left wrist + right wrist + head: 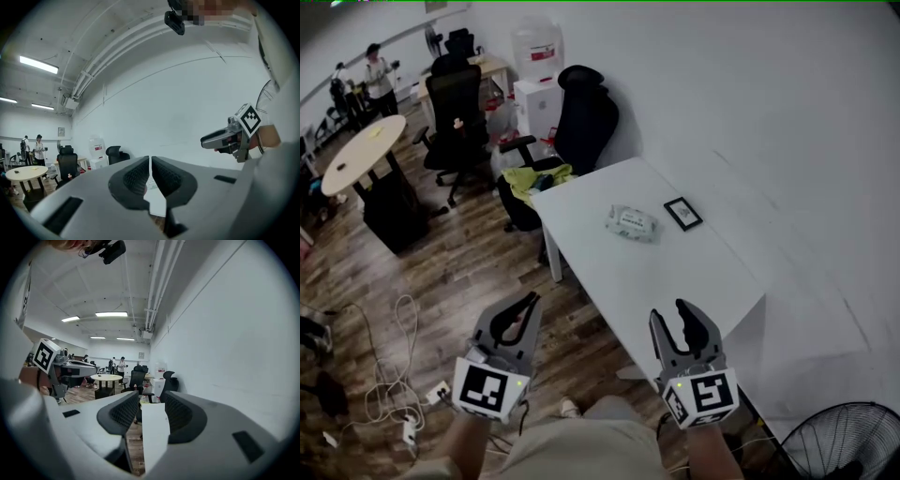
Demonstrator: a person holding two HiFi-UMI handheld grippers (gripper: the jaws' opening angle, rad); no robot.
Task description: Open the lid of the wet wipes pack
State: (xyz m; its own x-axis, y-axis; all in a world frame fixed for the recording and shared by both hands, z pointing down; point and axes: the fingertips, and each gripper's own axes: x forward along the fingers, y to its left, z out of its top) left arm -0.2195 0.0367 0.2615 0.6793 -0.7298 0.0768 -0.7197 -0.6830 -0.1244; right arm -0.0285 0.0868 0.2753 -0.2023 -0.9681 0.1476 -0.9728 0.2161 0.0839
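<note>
The wet wipes pack, white with pale green print, lies flat on the white table towards its far end, lid down. Both grippers are held low near the person's body, well short of the pack. My left gripper hangs over the wooden floor left of the table, its pads almost touching and nothing between them. My right gripper hovers by the table's near end, jaws apart and empty; the table shows through the gap.
A small black-framed card lies right of the pack. Black office chairs, a water dispenser, a round table and people stand beyond. Cables and a power strip litter the floor. A fan sits bottom right.
</note>
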